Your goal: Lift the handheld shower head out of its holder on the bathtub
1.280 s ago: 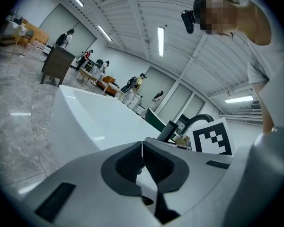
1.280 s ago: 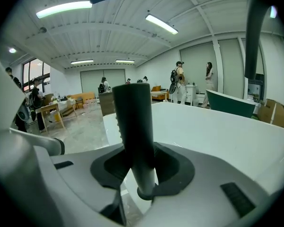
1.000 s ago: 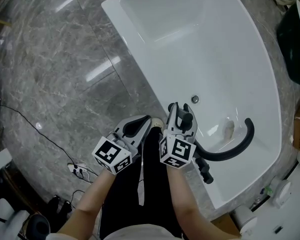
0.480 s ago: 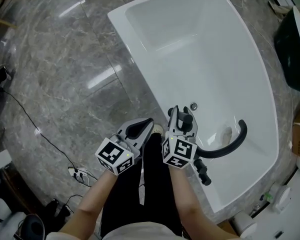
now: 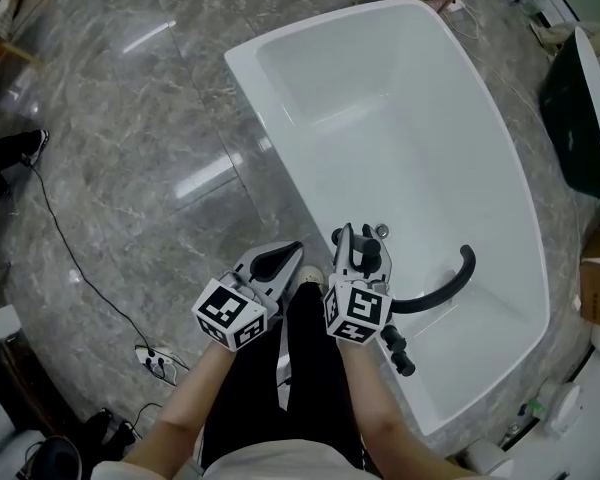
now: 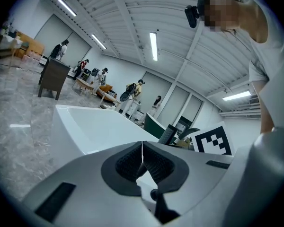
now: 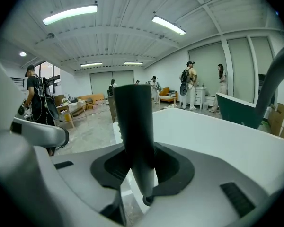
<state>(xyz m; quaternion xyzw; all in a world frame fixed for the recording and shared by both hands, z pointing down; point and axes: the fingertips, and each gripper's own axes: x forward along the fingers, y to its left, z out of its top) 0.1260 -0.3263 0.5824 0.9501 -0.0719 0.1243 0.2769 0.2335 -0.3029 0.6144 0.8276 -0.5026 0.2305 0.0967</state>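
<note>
This is a large open hall, a workspace or showroom rather than a home bathroom. A freestanding white bathtub [image 5: 400,118] stands at one o'clock on a glossy grey stone floor [image 5: 130,168], and a power strip [image 5: 158,364] lies at eight o'clock. Strip lights [image 7: 68,14] run along a ribbed ceiling [image 7: 132,37]. People [image 7: 188,85] stand near a sofa [image 7: 168,96], and a dark green tub [image 7: 239,109] sits at three o'clock.

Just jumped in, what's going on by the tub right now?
A person stands at the white bathtub with a gripper in each hand. The right gripper is shut on the dark handle of the shower head, which stands upright between its jaws, and the black hose curves over the tub basin. The left gripper is shut and empty beside it. The holder cannot be made out.
</note>
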